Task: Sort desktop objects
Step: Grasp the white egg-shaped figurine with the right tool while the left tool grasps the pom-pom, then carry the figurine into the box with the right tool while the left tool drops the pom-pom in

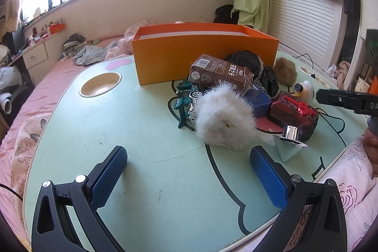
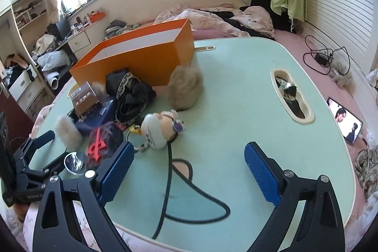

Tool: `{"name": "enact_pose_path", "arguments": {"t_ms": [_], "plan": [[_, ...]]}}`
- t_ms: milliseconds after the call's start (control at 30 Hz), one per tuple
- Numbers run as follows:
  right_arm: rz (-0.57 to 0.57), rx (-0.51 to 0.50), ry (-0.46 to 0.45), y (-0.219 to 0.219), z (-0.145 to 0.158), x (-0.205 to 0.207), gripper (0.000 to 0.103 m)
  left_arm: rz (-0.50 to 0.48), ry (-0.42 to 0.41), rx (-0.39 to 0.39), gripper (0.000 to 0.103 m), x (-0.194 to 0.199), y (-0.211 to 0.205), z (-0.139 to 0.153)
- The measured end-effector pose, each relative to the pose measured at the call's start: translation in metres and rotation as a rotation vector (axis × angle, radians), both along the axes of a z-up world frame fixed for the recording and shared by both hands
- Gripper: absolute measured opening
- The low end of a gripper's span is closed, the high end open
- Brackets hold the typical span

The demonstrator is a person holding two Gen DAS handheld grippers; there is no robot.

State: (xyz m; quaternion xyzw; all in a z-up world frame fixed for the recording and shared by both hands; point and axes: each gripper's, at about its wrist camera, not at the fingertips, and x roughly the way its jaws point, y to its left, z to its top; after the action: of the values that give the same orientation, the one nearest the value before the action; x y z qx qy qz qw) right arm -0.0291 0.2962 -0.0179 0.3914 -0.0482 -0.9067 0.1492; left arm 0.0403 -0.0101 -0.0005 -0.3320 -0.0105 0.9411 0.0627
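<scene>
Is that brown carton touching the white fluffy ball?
Touching. In the left wrist view the brown carton lies tilted on the pile, and the white fluffy ball presses its fur against the carton's lower edge, no gap.

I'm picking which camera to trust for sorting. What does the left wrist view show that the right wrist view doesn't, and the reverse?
Left wrist only: the green toy car under the pile, and the round cup hollow in the table.

Right wrist only: the phone on the bed, the black cable, and the oval slot in the table.

Both: the orange box, brown carton, white fluffy ball, tan fluffy ball, and red and black case.
</scene>
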Motion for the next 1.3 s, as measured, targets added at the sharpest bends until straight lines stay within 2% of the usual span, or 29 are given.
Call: {"name": "enact_pose_path", "arguments": {"t_ms": [133,267,333,400,433,600,700,833,1067,1133,1167,1200,1233,1267,1300], "plan": [[0.033,0.057,0.013,-0.019,0.006,-0.008,0.092,0.001,0.0,0.0,0.103,0.0,0.0,0.0],[0.039,0.103,-0.004,-0.037,0.007,-0.024,0.082,0.001,0.0,0.0,0.103,0.0,0.0,0.0],[0.049,0.109,-0.034,-0.043,0.003,-0.033,0.072,0.003,0.001,0.0,0.103,0.0,0.0,0.0],[0.062,0.114,-0.054,-0.046,-0.002,-0.036,0.054,0.007,0.001,-0.001,0.103,0.0,0.0,-0.001],[0.06,0.125,-0.043,-0.047,-0.002,-0.033,0.052,0.008,0.001,-0.001,0.103,-0.001,0.0,-0.001],[0.074,0.07,-0.003,-0.039,-0.002,-0.015,0.052,0.022,0.012,0.024,0.103,0.002,-0.005,0.0],[0.062,0.027,0.056,-0.032,0.005,-0.002,0.052,0.085,0.029,0.02,0.103,0.004,-0.011,0.004],[0.057,-0.013,0.122,-0.027,0.014,0.012,0.052,0.098,0.037,0.014,0.103,-0.001,-0.01,0.013],[0.048,-0.044,0.113,-0.027,0.014,0.01,0.052,-0.006,0.036,0.055,0.103,-0.019,0.007,0.031],[0.048,-0.044,0.117,-0.027,0.015,0.011,0.052,-0.029,-0.003,0.053,0.095,-0.029,0.014,0.027],[0.048,-0.042,0.118,-0.027,0.014,0.011,0.052,-0.033,-0.033,0.051,0.081,-0.034,0.016,0.024],[0.047,-0.04,0.12,-0.026,0.014,0.011,0.052,-0.032,-0.067,0.049,0.061,-0.039,0.018,0.02],[0.047,-0.038,0.121,-0.027,0.014,0.01,0.052,-0.034,-0.089,0.055,0.054,-0.042,0.019,0.016],[0.047,-0.039,0.121,-0.025,0.014,0.011,0.052,-0.04,-0.104,0.071,0.04,-0.042,0.018,0.013],[0.045,-0.039,0.12,-0.026,0.014,0.012,0.052,-0.041,-0.102,0.084,0.036,-0.04,0.016,0.012]]}}
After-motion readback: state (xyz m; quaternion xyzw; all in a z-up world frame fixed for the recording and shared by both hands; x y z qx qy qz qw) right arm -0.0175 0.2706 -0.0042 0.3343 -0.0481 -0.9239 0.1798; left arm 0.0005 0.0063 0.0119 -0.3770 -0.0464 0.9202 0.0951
